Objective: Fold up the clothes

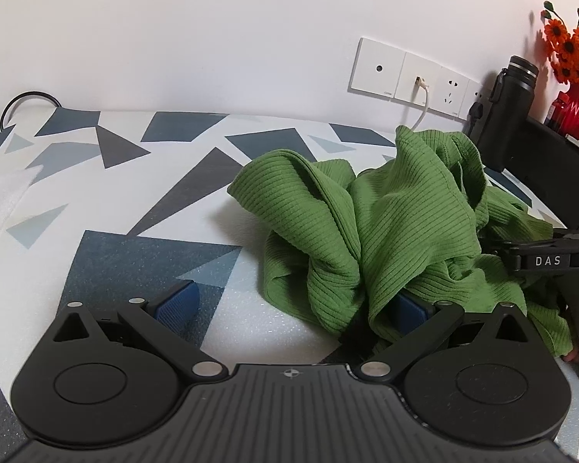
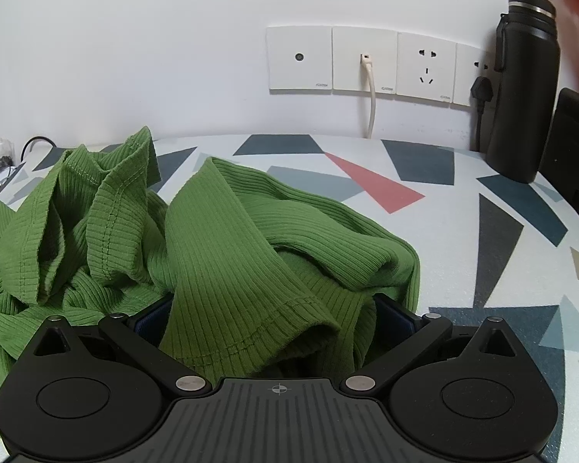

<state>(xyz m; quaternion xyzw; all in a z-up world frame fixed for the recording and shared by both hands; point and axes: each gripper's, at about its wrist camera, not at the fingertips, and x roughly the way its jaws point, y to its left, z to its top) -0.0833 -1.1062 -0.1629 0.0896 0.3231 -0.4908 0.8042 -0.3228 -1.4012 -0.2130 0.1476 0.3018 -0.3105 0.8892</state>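
Green ribbed garment [image 1: 386, 223] crumpled on geometric-print tabletop [image 1: 135, 193], white wall w/ outlets [image 2: 366, 61], both jaws spread wide.

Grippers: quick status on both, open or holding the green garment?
Left gripper: open, green garment draped over one finger, not clamped.
Right gripper: open, a hemmed fold lying between its fingers.
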